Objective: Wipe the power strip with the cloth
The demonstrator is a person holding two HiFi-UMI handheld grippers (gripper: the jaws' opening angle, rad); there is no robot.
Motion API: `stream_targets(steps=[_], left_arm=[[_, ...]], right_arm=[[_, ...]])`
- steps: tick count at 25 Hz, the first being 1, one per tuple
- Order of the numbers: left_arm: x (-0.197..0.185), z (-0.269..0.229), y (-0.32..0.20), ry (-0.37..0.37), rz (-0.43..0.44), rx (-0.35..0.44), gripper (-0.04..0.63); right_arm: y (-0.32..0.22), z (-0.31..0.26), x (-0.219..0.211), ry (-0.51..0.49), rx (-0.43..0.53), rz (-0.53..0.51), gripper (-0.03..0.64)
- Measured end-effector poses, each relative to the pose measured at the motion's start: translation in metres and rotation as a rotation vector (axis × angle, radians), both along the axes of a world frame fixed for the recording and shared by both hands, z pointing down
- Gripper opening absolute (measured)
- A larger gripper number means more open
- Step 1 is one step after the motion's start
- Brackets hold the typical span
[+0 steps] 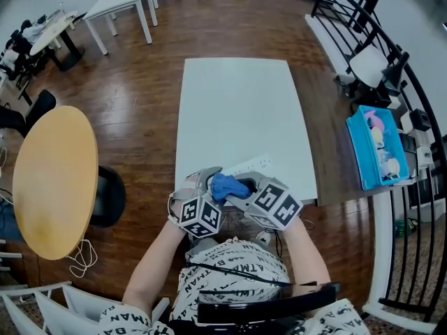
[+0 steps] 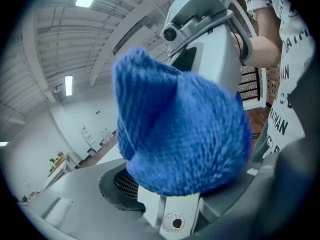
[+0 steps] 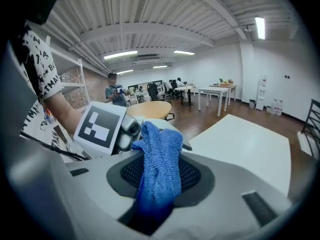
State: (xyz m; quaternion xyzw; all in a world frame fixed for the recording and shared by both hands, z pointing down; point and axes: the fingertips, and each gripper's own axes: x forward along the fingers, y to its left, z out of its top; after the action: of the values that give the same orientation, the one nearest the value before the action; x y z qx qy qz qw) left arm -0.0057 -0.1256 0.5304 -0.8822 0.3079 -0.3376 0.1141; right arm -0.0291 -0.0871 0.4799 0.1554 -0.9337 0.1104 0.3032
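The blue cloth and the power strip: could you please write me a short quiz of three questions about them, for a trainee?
1. True or false: the blue cloth lies spread flat on the white table.
2. Where is the power strip? A) on the table near its front edge, just beyond the cloth; B) on the floor; C) on a chair.
3. Which gripper's own view shows the cloth as a narrow strip pinched between its jaws?
Key: 1 false, it is held bunched up; 2 A; 3 the right gripper.
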Motion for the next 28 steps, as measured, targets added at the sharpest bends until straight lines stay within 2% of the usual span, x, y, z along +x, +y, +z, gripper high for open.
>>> stream_targets(steps=[4, 7, 10, 17, 23, 28], left_arm=[[-0.003, -0.001, -0.002, 0.006, -0.012, -0.003, 0.284], [-0.004, -0.002, -0.003, 0.01, -0.01, -0.004, 0.284], [-0.003, -0.001, -0.001, 0.008, -0.004, -0.003, 0.284], [0.007, -0.002, 0.008, 0.002, 0.035, 0.006, 0.284], [0.005, -0.004, 0.013, 0.015, 0.031, 0.008, 0.284], [0.001, -0.005, 0.016, 0.038, 0.011, 0.002, 0.284]], right_arm=[[-0.016, -0.027, 0.019, -0.115, -0.005, 0.07, 0.135], [-0.029, -0.038, 0.038, -0.12, 0.015, 0.12, 0.135], [-0.021, -0.033, 0.04, -0.074, 0.018, 0.074, 0.135], [0.006, 0.005, 0.008, 0.07, -0.009, -0.058, 0.135], [-0.014, 0.012, 0.023, 0.188, 0.096, 0.057, 0.137], [-0.033, 0.011, 0.056, 0.233, 0.154, 0.164, 0.137]])
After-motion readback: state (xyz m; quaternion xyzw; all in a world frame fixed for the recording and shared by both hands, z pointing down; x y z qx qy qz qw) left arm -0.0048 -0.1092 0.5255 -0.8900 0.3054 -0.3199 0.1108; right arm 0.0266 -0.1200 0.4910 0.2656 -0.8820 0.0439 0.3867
